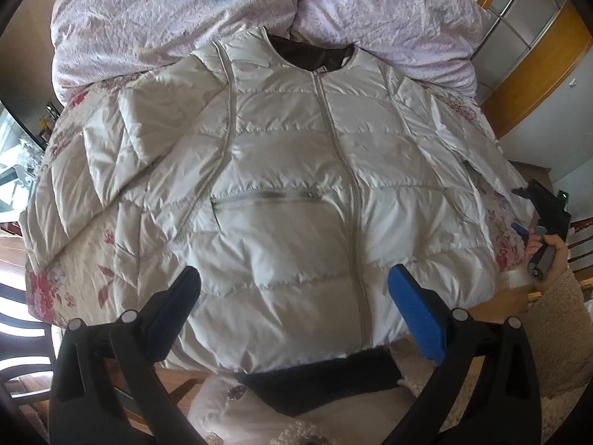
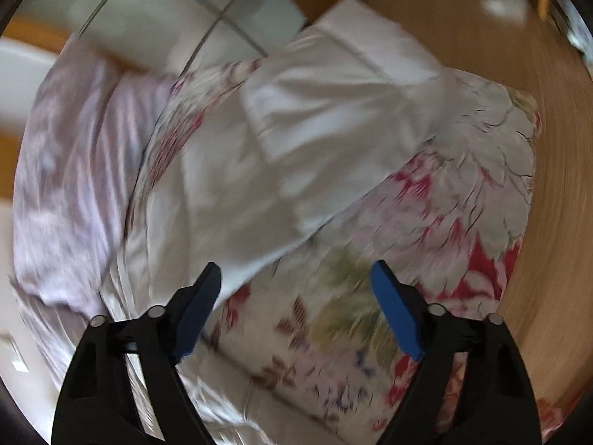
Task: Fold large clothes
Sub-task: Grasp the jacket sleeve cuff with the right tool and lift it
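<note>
A white quilted puffer jacket (image 1: 296, 155) lies face up and zipped on a floral bedspread (image 1: 66, 282), sleeves spread to both sides, dark lining showing at the collar. My left gripper (image 1: 294, 278) is open and empty, hovering above the jacket's lower hem. My right gripper (image 2: 296, 270) is open and empty above the bedspread, just beside the jacket's right sleeve (image 2: 296, 118). The right gripper also shows in the left wrist view (image 1: 545, 218) at the bed's right edge, held by a hand. The right wrist view is motion-blurred.
A crumpled lilac duvet (image 1: 185, 18) is piled at the head of the bed. A wooden wardrobe (image 1: 537, 55) stands at the back right. Wooden floor (image 2: 519, 37) lies beyond the bed's corner. A dark chair (image 1: 22, 333) stands at the left.
</note>
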`<action>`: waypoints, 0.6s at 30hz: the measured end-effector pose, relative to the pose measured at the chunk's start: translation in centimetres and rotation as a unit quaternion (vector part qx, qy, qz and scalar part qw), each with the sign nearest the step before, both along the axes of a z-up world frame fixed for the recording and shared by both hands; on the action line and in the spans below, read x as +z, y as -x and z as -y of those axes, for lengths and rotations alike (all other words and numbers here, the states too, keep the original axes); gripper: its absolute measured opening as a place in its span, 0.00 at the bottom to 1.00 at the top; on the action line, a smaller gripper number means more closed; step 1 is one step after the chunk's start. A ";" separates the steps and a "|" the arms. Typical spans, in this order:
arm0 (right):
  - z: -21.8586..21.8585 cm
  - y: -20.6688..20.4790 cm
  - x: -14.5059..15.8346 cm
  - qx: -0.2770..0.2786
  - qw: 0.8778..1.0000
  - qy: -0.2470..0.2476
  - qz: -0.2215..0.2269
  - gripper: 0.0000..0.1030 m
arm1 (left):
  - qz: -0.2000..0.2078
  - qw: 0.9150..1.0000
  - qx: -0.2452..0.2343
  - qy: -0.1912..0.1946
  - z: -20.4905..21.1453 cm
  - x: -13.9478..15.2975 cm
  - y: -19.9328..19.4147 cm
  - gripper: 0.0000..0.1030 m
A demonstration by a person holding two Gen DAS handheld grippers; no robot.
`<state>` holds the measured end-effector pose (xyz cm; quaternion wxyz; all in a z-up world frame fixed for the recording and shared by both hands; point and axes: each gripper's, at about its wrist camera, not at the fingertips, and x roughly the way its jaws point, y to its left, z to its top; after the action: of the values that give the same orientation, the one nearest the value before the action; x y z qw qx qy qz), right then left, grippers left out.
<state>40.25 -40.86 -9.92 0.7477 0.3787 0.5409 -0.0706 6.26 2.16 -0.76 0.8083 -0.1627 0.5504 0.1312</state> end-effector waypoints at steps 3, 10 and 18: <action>1.8 -0.4 -1.0 -0.043 0.999 -0.031 0.000 0.75 | -0.005 1.000 0.005 -0.007 -0.4 -0.2 -0.6 0.98; 5.0 -1.0 -2.1 -0.105 0.993 -0.050 0.011 0.57 | -0.009 1.000 0.010 -0.016 -1.0 -0.6 -1.1 0.98; 6.3 -1.5 -2.2 -0.134 0.989 -0.054 0.019 0.29 | -0.006 1.000 0.022 -0.018 -1.9 -0.7 -1.4 0.98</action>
<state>41.73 -47.11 -12.15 0.7200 0.4889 0.4740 -0.1337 7.65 4.05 -1.43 0.8046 -0.1593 0.5493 0.1595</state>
